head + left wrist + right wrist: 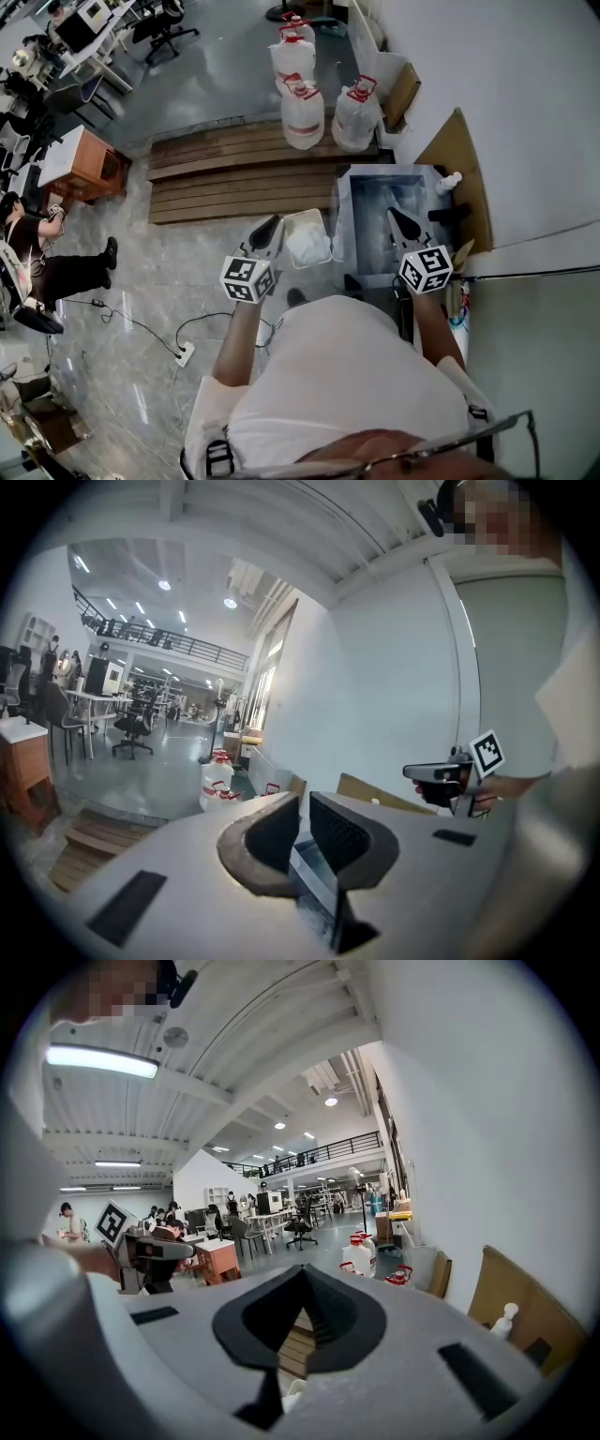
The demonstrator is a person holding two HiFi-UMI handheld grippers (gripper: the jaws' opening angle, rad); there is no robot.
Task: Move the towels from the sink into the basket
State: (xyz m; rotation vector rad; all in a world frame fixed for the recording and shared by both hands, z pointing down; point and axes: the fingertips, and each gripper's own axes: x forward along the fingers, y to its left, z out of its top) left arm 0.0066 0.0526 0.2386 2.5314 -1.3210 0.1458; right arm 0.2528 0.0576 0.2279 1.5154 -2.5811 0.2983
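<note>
From the head view, a steel sink (367, 192) stands against the wall, and I cannot make out towels inside it. Left of it a white basket (323, 225) holds white cloth (306, 244). My left gripper (267, 228) hovers over the basket's left side. Its jaws (305, 799) stand a narrow gap apart with nothing between them. My right gripper (398, 217) hangs over the sink, its jaws (302, 1271) shut tip to tip and holding nothing. Each gripper view shows the other gripper level with it: the right gripper (439, 772) and the left gripper (155, 1249).
Several water jugs (303, 114) stand beyond a low wooden platform (244, 173). Cardboard (455, 155) leans on the wall behind the sink, with a small bottle (450, 181) on the rim. A wooden cabinet (89, 164), a seated person (47, 262) and a floor power strip (185, 353) are to the left.
</note>
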